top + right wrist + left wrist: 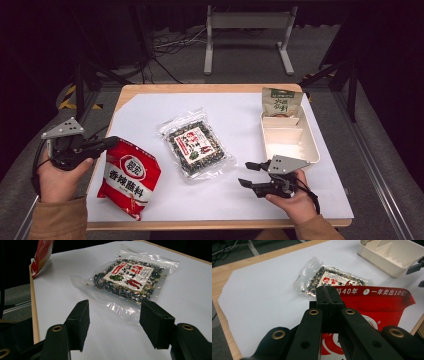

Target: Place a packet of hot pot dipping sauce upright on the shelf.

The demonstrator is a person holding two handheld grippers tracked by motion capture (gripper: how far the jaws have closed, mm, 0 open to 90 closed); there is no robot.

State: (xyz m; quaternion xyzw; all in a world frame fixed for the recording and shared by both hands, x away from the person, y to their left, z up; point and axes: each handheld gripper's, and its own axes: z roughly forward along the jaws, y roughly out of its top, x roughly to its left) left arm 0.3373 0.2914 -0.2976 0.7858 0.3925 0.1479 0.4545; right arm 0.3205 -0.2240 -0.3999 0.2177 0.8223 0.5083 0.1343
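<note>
A red seasoning packet (129, 177) lies at the table's front left, its top edge raised. My left gripper (112, 142) is shut on that top edge; in the left gripper view the jaws (327, 293) meet over the red packet (374, 302). A clear packet of dark dried mix (196, 145) lies flat in the middle of the white sheet. My right gripper (248, 174) stands open just right of it, low over the table, with nothing between its fingers. The right gripper view looks between the open jaws (115, 325) at the clear packet (130, 277), with the red packet (41, 255) beyond.
A white divided tray (312, 145) stands at the right, with a green packet (281, 102) leaning at its far end. In the left gripper view the tray (384, 263) is at the top right. A wooden table edge (220, 224) runs along the front.
</note>
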